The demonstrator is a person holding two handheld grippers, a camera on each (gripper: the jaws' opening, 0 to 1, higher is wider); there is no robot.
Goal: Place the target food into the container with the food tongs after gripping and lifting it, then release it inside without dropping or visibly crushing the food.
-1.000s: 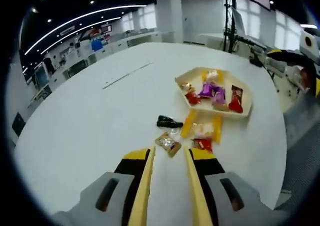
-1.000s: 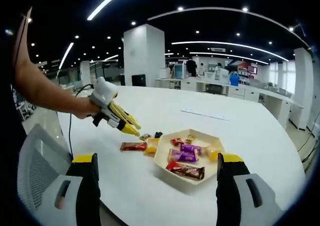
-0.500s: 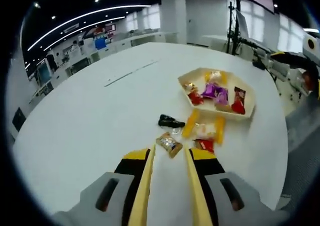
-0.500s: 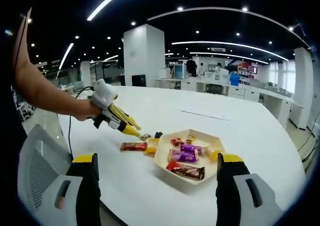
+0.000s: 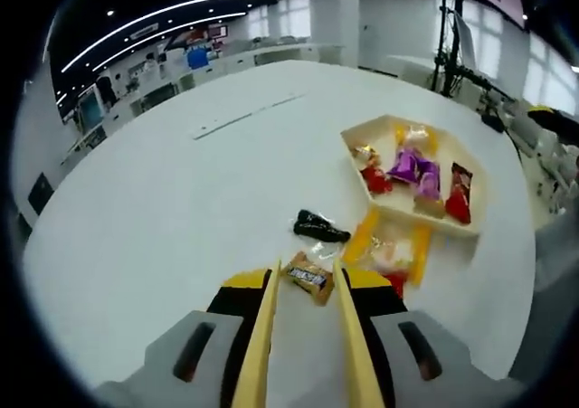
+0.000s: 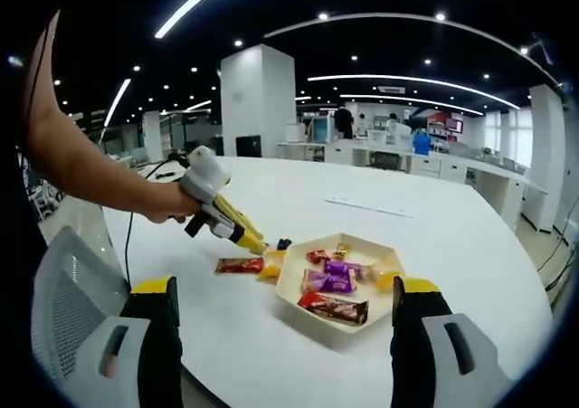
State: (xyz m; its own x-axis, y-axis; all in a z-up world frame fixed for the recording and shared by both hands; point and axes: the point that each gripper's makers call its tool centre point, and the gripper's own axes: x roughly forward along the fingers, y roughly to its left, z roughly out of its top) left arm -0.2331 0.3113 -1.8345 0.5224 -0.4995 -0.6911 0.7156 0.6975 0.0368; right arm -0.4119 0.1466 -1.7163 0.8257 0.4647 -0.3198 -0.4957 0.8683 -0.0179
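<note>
our left hand-held gripper [image 5: 303,277] comes in narrow around the brown wrapped snack [image 5: 309,278] on the desk [image 5: 163,200], beside the hexagonal tray [image 5: 362,138], lined up to pinch it. our right hand-held gripper [image 6: 285,313] waits wide, holding nothing.

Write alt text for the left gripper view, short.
Yellow tongs on the left gripper reach toward a brown snack packet on a white table. Beyond lie a black packet, more wrapped snacks and a cream tray holding sweets.
</note>
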